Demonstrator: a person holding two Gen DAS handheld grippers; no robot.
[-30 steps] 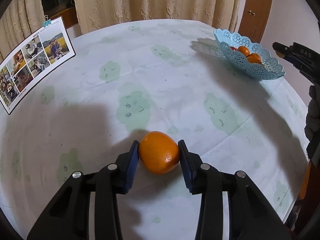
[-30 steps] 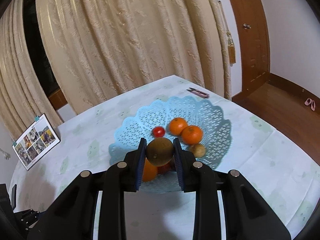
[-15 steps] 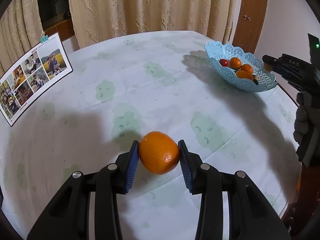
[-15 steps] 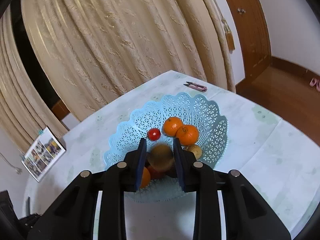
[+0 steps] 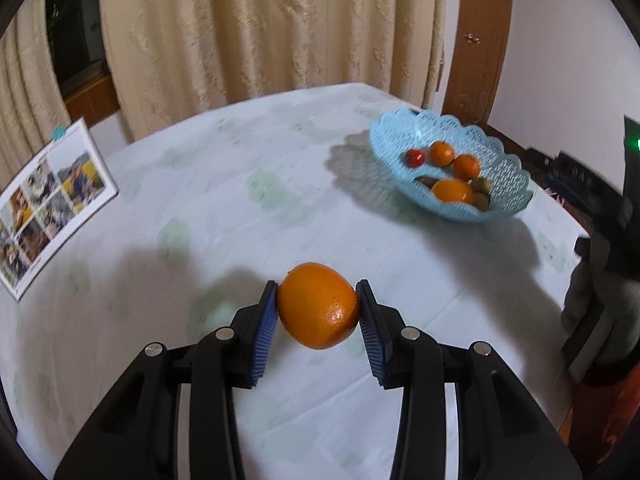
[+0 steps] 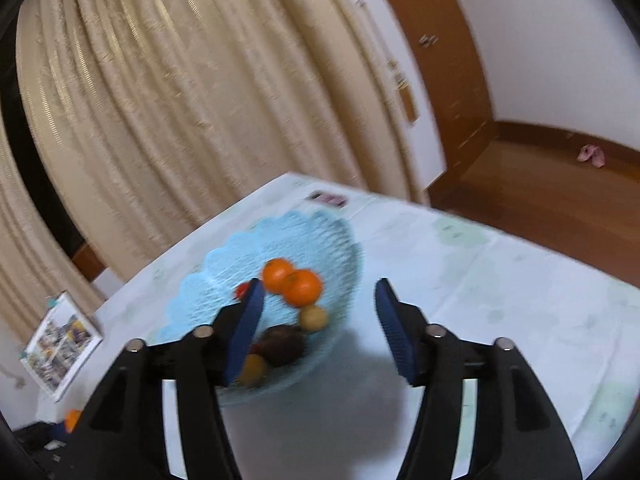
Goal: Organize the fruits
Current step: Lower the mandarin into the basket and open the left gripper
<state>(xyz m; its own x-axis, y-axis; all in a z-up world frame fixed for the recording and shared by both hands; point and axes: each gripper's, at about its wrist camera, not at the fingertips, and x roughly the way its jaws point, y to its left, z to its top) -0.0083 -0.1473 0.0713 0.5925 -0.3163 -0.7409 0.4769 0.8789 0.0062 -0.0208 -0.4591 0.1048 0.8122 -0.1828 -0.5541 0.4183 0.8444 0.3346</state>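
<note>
Gripping a large orange between its blue pads, the left gripper holds the fruit clear above the surface, with a shadow lying beneath it. The right gripper has just been opening its jaws; they stand apart with nothing between the pads, poised over the near side of the pale blue lattice basket.

Inside the basket lie two small oranges touching each other, a dark brown fruit nearer the jaws, a small yellowish fruit beside it, and a yellow-orange one partly hidden behind the left pad. A red fruit peeks out past that same pad's tip. The right wrist view is smeared by motion, so the brown fruit's kind cannot be told.

From the left wrist view the basket sits well apart, toward the far right edge of the surface, and the dark shape at the right border is cut off and blurred.

A pale cloth with faint green patches covers the surface. A photo collage card stands at its left edge. Beige curtains hang behind, beside a brown wooden door frame and a white wall; a wooden floor shows in the right wrist view.
</note>
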